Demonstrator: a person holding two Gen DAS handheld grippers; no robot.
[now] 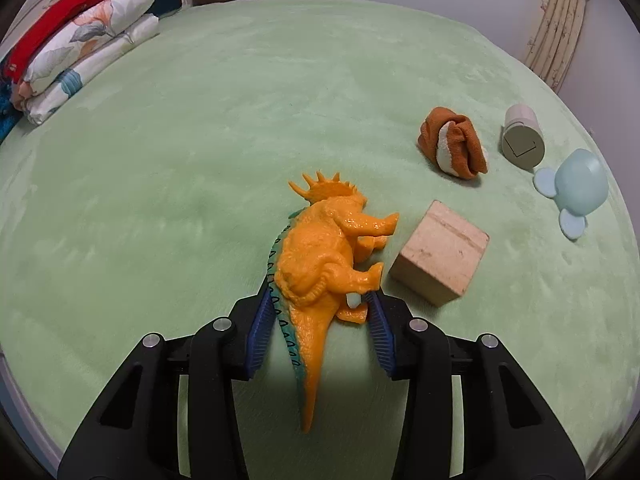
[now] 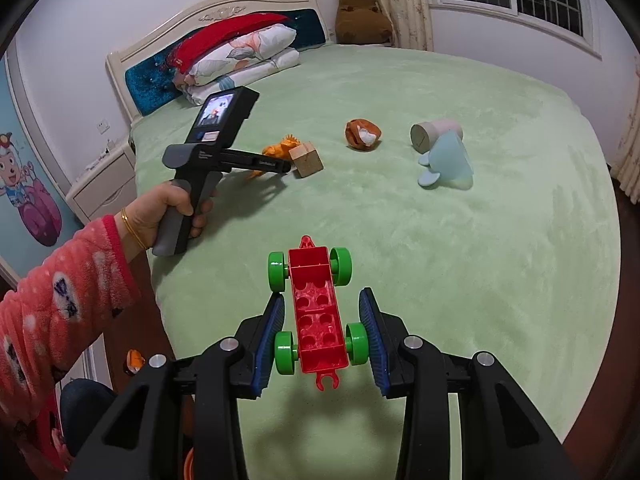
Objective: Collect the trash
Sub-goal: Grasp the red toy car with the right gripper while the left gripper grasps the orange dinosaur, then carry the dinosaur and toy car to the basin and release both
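An orange toy dinosaur (image 1: 320, 248) lies on the green bed (image 1: 200, 160). My left gripper (image 1: 320, 300) has its blue pads on both sides of the dinosaur's rump, touching it. In the right wrist view the left gripper (image 2: 276, 166) reaches to the dinosaur (image 2: 280, 148). My right gripper (image 2: 322, 304) holds a red toy car base with green wheels (image 2: 316, 312) above the bed; the rear wheels sit against the pads.
A wooden block (image 1: 440, 252), a rolled orange sock (image 1: 452, 144), a beige cylinder (image 1: 522, 136) and a pale blue toy (image 1: 576, 192) lie to the right. Folded bedding (image 1: 80, 48) is stacked at the headboard. A nightstand (image 2: 104, 180) stands left of the bed.
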